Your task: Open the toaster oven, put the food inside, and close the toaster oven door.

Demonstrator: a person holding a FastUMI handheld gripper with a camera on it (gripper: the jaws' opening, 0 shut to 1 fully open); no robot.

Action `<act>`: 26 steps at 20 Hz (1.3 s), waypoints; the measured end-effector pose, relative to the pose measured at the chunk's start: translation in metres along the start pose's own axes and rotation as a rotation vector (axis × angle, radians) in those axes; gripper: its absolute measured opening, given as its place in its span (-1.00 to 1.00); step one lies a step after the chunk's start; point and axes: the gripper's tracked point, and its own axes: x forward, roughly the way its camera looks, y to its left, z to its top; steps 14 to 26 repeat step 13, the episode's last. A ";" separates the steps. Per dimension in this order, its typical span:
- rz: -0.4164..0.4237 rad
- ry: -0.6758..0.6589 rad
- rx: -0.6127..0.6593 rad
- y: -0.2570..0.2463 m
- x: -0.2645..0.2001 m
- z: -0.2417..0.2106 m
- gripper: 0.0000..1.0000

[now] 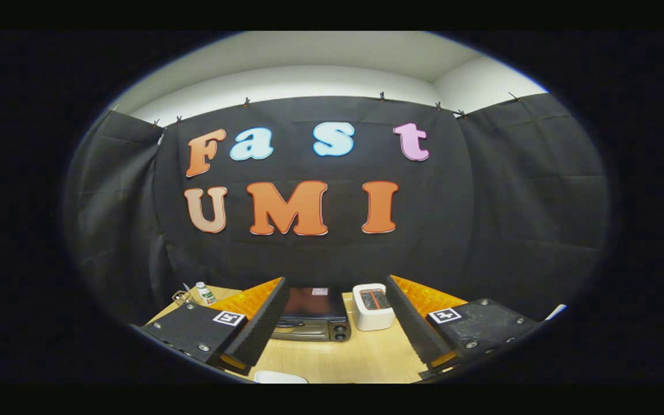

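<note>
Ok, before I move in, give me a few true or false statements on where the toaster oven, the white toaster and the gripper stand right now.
1. The gripper is open, holding nothing. True.
2. The toaster oven lies beyond the fingers, its door shut. True.
3. The white toaster stands on top of the oven. False: it stands beside it on the wooden table.
4. A small bottle is clamped between the fingers. False: it stands far off, past one finger.

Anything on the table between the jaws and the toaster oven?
Gripper view: bare tabletop between the open gripper and the toaster oven.
</note>
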 end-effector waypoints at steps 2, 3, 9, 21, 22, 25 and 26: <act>-0.008 -0.010 0.005 -0.006 -0.010 0.006 0.99; -0.012 -0.016 0.006 -0.009 -0.014 0.009 0.99; -0.040 -0.024 0.003 -0.024 -0.026 0.011 0.99; -0.029 -0.029 0.004 -0.020 -0.025 0.012 0.99; -0.029 -0.029 0.004 -0.020 -0.025 0.012 0.99; -0.029 -0.029 0.004 -0.020 -0.025 0.012 0.99; -0.029 -0.029 0.004 -0.020 -0.025 0.012 0.99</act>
